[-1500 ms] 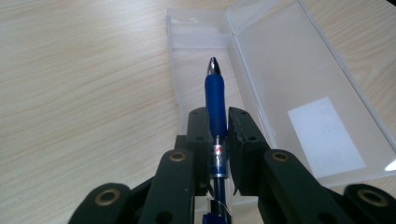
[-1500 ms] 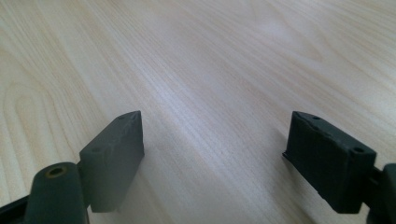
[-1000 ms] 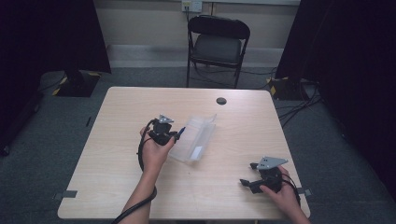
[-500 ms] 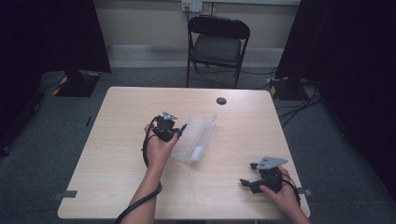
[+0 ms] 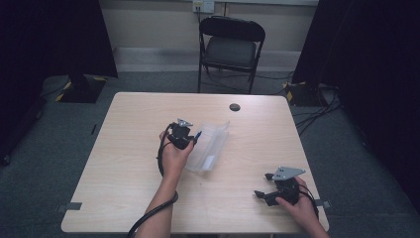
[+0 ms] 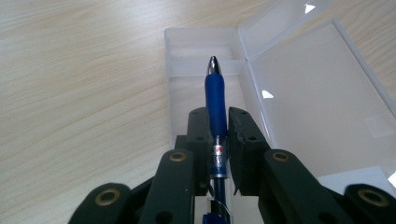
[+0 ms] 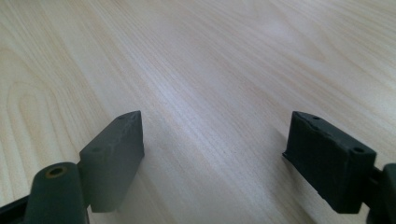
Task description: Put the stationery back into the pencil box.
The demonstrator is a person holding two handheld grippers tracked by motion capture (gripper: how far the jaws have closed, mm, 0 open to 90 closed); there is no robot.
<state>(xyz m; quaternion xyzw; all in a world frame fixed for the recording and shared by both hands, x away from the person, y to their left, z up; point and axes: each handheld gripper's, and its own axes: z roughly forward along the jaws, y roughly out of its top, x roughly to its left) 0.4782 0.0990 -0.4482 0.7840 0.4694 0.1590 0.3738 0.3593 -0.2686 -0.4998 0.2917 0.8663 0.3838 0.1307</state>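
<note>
Left claw (image 6: 218, 122) nearer clear case (image 6: 299, 93); pen (image 6: 215, 102) label unreadable.

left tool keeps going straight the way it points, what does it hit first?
Probably the clear plastic case. The left tool is shut on a blue pen whose tip leads, aimed at the case's open tray beside the raised lid. The pen tip would likely touch the tray floor or far wall first; depth is unclear.
</note>
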